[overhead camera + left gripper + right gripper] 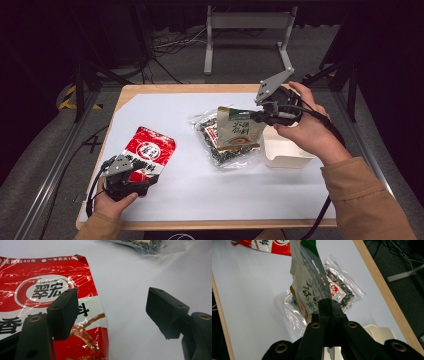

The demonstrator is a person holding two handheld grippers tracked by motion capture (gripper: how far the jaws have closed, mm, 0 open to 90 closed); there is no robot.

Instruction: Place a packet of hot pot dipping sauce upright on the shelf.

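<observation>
On the table, right tongs (257, 116) clamp a green pouch (239, 131); left tongs (112, 312) gape beside the "CUIHONG" bag (50, 290).

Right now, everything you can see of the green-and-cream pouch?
The green-and-cream pouch is a flat, glossy packet with green characters and a brown band near its lower edge. The right tongs are shut on one upper edge, so it hangs lifted and tilted above the clear bag of dark bits. Whether its bottom edge touches that bag is unclear. A white box sits beside it.
</observation>
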